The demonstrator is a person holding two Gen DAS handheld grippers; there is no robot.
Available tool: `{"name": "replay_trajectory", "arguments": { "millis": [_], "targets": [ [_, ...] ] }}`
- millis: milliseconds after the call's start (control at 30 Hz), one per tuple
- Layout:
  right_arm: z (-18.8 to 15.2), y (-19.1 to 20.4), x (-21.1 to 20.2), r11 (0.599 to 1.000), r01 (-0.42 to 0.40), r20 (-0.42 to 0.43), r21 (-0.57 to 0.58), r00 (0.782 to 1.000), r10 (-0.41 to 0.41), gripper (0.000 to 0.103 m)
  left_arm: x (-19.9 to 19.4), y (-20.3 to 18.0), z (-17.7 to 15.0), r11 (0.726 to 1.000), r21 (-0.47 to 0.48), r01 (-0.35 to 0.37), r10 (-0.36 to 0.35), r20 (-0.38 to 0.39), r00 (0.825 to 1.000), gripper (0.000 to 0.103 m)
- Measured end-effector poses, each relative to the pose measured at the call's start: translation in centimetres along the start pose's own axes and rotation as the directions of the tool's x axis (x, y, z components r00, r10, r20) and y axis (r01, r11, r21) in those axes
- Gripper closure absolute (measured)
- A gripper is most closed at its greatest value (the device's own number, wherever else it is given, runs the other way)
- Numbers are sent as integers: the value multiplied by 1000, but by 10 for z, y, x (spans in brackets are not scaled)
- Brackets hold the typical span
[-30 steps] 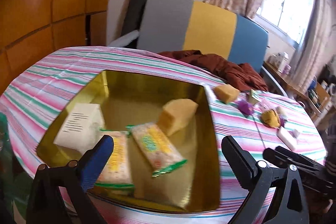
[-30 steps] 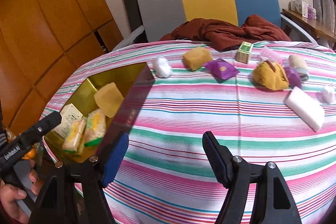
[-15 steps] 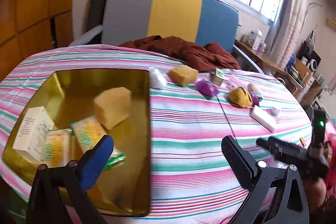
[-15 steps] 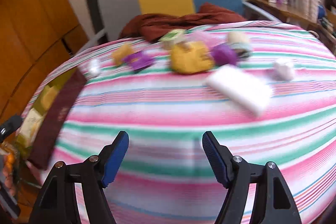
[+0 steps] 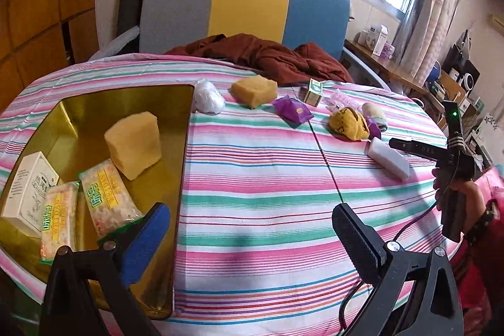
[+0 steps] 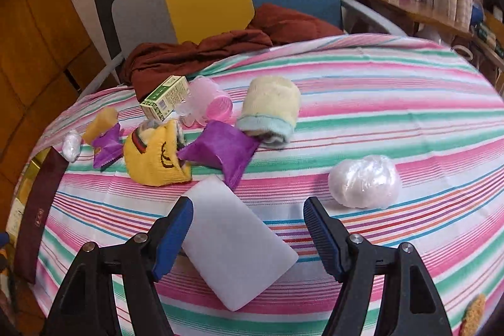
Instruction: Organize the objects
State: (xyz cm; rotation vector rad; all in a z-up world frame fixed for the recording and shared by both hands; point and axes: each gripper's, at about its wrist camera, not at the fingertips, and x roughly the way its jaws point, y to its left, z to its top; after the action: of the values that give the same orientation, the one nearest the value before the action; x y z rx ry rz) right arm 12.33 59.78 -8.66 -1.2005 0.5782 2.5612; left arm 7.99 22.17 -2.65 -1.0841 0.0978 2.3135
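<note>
A white foam block point(image 6: 239, 241) lies flat on the striped cloth, and my right gripper point(image 6: 249, 210) hangs open just over its far end. The left pad is close beside the block and the right pad stands well clear. The gold tin point(image 5: 186, 128) on the left holds a yellow sponge point(image 5: 134, 144), a white box point(image 5: 26, 194) and two snack packets point(image 5: 107, 194). My left gripper point(image 5: 249, 229) is open and empty over the cloth beside the tin's right rim. In the left wrist view a hand holds the right gripper point(image 5: 409, 145) near the white foam block point(image 5: 389, 158).
Loose on the cloth lie a yellow smiley sock point(image 6: 157, 156), a purple packet point(image 6: 223, 150), a rolled cream towel point(image 6: 271, 109), a pink roller point(image 6: 217, 109), a green box point(image 6: 165, 96) and a wrapped white ball point(image 6: 365, 181). A brown garment point(image 6: 204, 52) drapes the far edge before a chair.
My right gripper has swept right across the table, from beside the tin to over the white block. The left gripper has shifted right, off the tin. Both stayed open.
</note>
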Motion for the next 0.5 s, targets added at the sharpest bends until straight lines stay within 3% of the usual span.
{"name": "replay_trajectory", "arguments": {
  "millis": [233, 333, 400, 433, 500],
  "targets": [
    [-15, -2, 4, 993, -104, -32, 57, 994, 106, 27, 10, -6, 2, 1000, -10, 2, -2, -22, 1000, 0],
    [-34, 15, -5, 956, -278, -60, 95, 957, 284, 27, 12, -9, 3, 1000, -3, 4, -4, -19, 1000, 0],
    [-47, 29, -12, 935, -343, -67, 91, 935, 349, 28, 14, -13, 3, 1000, 3, 12, -12, -23, 1000, 0],
    [-53, 33, -16, 932, -352, -61, 81, 932, 357, 28, 15, -15, 3, 1000, 6, 12, -12, -23, 1000, 0],
    [-60, 32, -28, 952, -298, 2, 66, 955, 298, 28, 18, -19, 4, 1000, 13, 8, -8, -29, 1000, 0]
  ]
}}
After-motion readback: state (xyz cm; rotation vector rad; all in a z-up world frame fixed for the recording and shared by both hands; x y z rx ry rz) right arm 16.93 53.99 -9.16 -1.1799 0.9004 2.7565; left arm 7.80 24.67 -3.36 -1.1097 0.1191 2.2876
